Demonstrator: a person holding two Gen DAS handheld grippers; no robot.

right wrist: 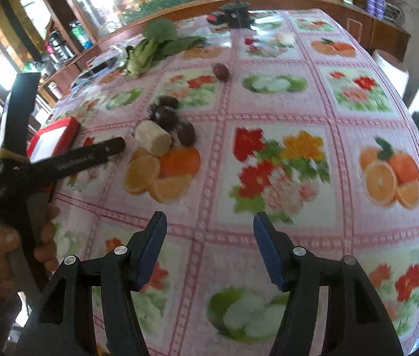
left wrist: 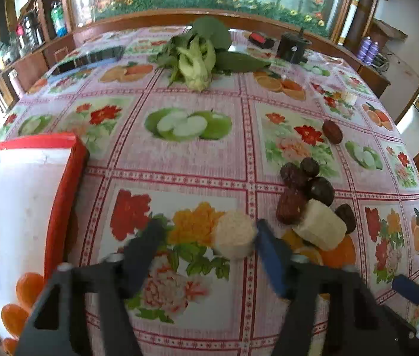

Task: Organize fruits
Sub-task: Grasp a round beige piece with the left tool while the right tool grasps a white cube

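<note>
Reaching for the pale round piece, the left gripper, jaws spread and not yet pinching, should centre it first; right gripper hangs spread, empty.

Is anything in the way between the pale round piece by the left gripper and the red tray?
Nothing visible. Only bare tablecloth lies between the pale round piece, beside the left gripper, and the red tray.
</note>
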